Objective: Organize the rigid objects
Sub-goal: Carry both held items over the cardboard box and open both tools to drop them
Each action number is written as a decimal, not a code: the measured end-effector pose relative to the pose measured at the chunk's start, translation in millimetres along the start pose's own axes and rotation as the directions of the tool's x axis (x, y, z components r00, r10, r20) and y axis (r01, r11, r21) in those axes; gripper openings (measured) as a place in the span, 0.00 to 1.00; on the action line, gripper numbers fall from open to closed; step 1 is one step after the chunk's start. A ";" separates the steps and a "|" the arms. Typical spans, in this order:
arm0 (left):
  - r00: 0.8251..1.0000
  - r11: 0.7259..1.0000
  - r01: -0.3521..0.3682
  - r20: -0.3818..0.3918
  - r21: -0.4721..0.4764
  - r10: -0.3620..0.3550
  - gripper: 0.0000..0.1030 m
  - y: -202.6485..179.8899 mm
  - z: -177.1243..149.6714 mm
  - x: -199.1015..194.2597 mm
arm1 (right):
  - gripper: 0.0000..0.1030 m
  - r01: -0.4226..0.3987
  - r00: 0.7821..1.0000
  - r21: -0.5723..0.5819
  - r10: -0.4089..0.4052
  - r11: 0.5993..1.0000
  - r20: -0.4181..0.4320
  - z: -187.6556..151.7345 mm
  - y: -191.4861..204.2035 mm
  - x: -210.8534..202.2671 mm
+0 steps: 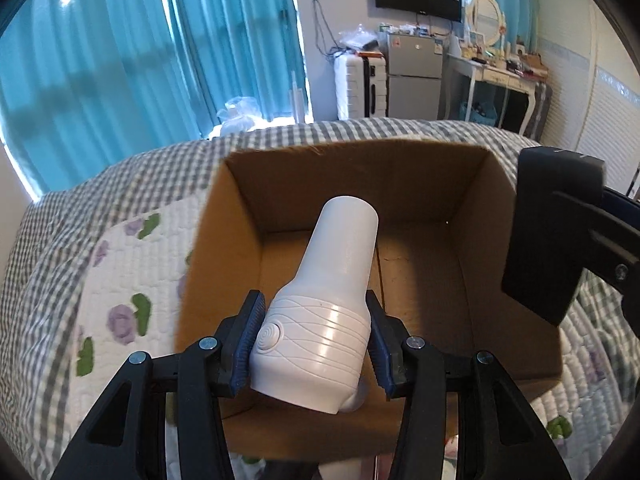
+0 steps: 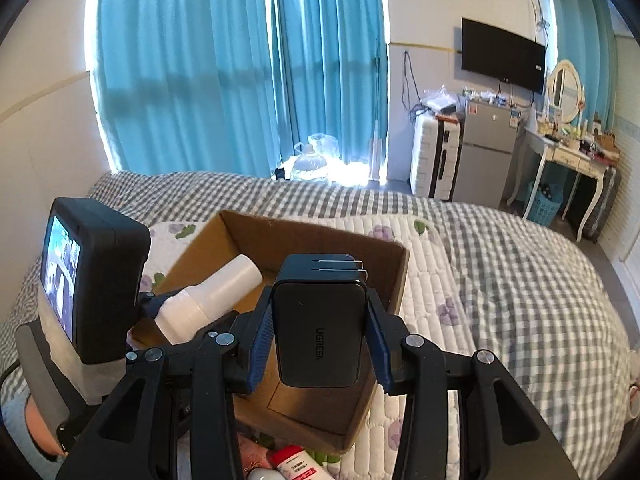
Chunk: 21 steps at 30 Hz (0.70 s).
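White appliance (image 1: 324,300): ribbed plastic body with a round button, smooth cylindrical nozzle pointing forward.
Left gripper (image 1: 316,336): blue pads clamped on the ribbed body; the nozzle projects past the fingertips over the cardboard box (image 1: 436,184).
Black charger (image 2: 318,328): UGREEN wall plug, prongs folded on top.
Right gripper (image 2: 320,340): pads pressed on both flanks of the charger, held over the box's near right corner.
Box: open-topped, on the quilted bed (image 2: 500,264); floor bare beneath both items.
Red-capped tube (image 2: 296,466): on the bed outside the box's near wall.

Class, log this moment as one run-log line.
left claw: grips white device | right claw: grips black charger | both over cardboard box
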<state>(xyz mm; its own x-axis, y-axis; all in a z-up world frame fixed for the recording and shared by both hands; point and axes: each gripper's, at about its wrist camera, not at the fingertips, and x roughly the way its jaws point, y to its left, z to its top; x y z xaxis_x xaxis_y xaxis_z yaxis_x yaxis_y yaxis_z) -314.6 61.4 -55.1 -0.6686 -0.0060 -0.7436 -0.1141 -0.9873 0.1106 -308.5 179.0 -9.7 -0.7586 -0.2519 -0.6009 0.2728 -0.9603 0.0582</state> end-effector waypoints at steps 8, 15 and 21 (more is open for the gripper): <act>0.999 0.999 0.005 0.038 -0.048 -0.003 0.71 16.6 2.2 -15.0 | 0.40 0.004 1.000 0.029 -0.005 1.000 0.008 -2.2 -15.0 -3.2; 0.996 0.998 -0.019 0.089 -0.067 0.024 0.71 48.7 -3.7 -52.9 | 0.40 0.012 1.000 0.018 -0.012 1.000 0.004 5.4 4.3 11.4; 0.994 0.996 0.014 0.112 -0.086 -0.004 0.71 71.9 -22.7 -65.2 | 0.40 0.050 0.999 0.030 -0.050 0.998 0.002 -17.3 19.0 51.5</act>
<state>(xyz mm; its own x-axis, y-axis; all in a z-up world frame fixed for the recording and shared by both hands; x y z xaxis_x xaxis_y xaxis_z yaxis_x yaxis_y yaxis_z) -262.5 -12.8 -13.6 -0.7462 0.0157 -0.6655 -0.0595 -0.9973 0.0431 -332.1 149.9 -53.3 -0.7724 -0.2035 -0.6016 0.2163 -0.9749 0.0520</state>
